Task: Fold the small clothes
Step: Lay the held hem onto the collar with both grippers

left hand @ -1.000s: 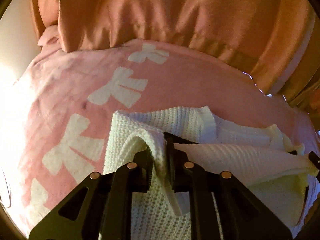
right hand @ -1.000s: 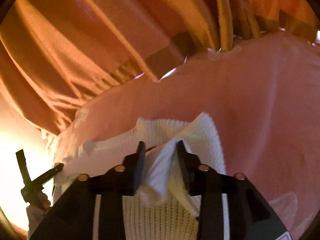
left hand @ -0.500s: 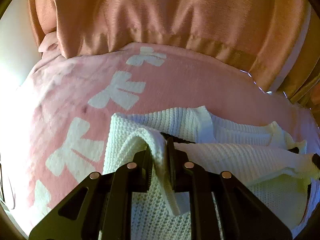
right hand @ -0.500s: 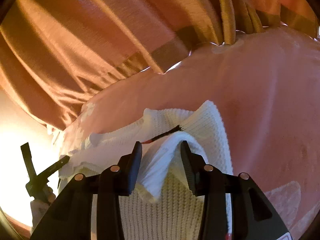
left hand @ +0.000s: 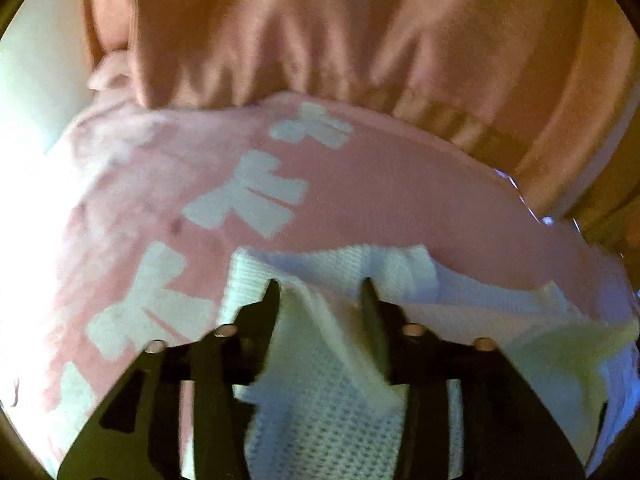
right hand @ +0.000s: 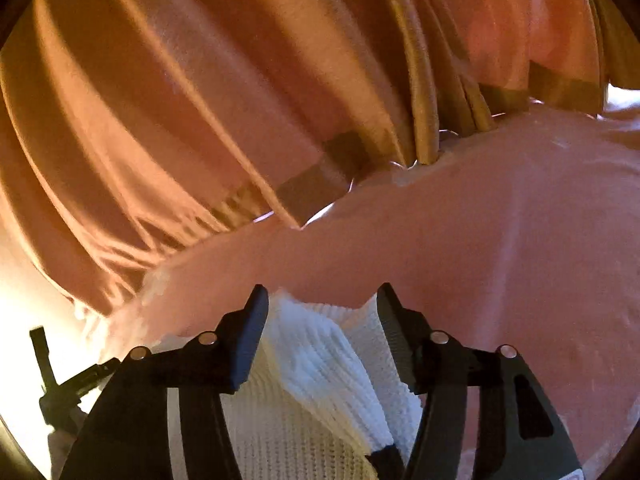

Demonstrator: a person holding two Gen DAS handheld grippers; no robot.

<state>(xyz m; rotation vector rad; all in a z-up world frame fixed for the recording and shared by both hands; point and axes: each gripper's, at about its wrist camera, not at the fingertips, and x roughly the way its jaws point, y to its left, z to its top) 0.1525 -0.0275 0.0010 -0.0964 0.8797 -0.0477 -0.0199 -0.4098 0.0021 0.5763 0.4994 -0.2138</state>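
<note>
An orange-brown pleated curtain [left hand: 360, 40] hangs across the back of both views, its hem meeting a pink fleece blanket with white bow shapes [left hand: 400, 200] that covers the whole work surface. On that blanket, toward the near edge, lies the white waffle-knit small garment [left hand: 320, 400], bunched into layers with one folded edge running off to the right. The left gripper [left hand: 318, 296], which half a second ago pinched a raised ridge of the knit tightly, now has its jaws opening; the ridge sits loose between them, no longer pressed. The right gripper [right hand: 322, 300] shows the same change: it held a peak of cloth lightly before, and its jaws are now opening well clear of the knit, which has slumped into a soft fold [right hand: 320, 360] between the fingers. At the left edge of the right wrist view the other tool shows as a dark shape. Both releases together suggest that this fold has been laid down and that the cloth is being left where it lies; smoothing or a further fold probably remains.
</note>
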